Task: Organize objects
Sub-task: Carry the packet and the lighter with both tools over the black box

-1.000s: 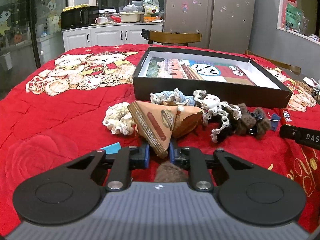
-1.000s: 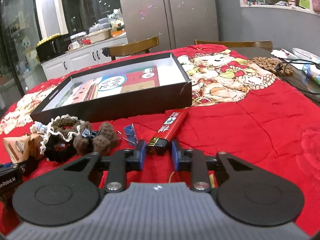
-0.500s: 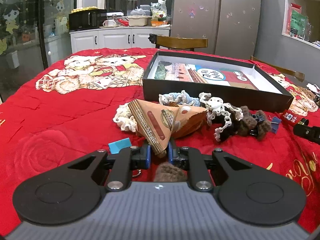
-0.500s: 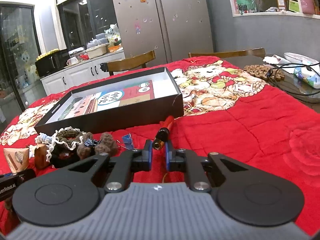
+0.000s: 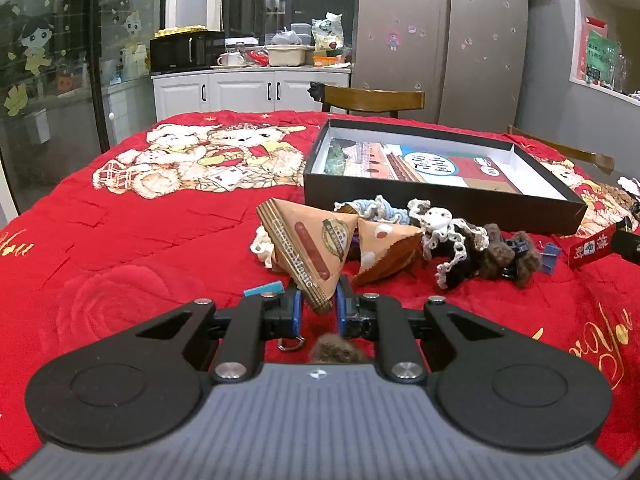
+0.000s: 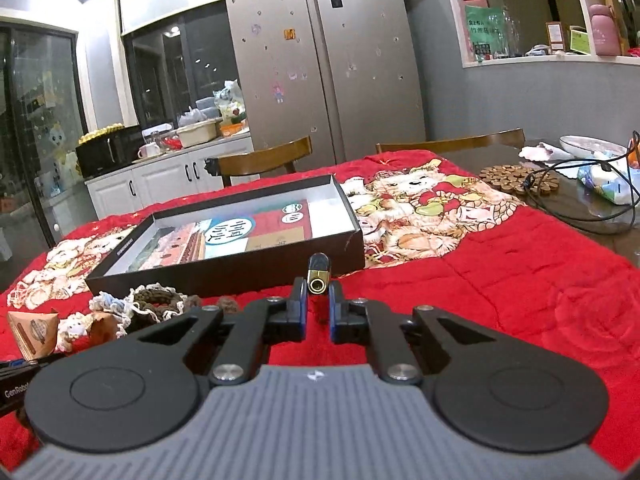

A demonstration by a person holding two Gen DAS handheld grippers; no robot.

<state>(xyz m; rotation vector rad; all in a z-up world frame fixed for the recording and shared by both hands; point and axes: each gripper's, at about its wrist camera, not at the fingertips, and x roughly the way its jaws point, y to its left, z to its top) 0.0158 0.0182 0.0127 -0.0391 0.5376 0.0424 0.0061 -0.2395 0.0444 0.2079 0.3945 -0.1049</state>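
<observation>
The left tool (image 5: 317, 307) is clamped on the lower corner of a triangular packet (image 5: 310, 249), lifted over the red cloth (image 5: 120, 248). The right tool (image 6: 318, 307) has just been closing and grips a red lighter (image 6: 319, 276), its brass end toward the camera. Beyond lie crochet scrunchies (image 5: 460, 240), then the open black box (image 6: 224, 272) further back on the desk

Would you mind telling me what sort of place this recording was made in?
Most likely a home kitchen with a dining area: a steel double-door fridge, white cabinets carrying a black microwave, and wooden chairs around a table under a red quilted cover.
</observation>
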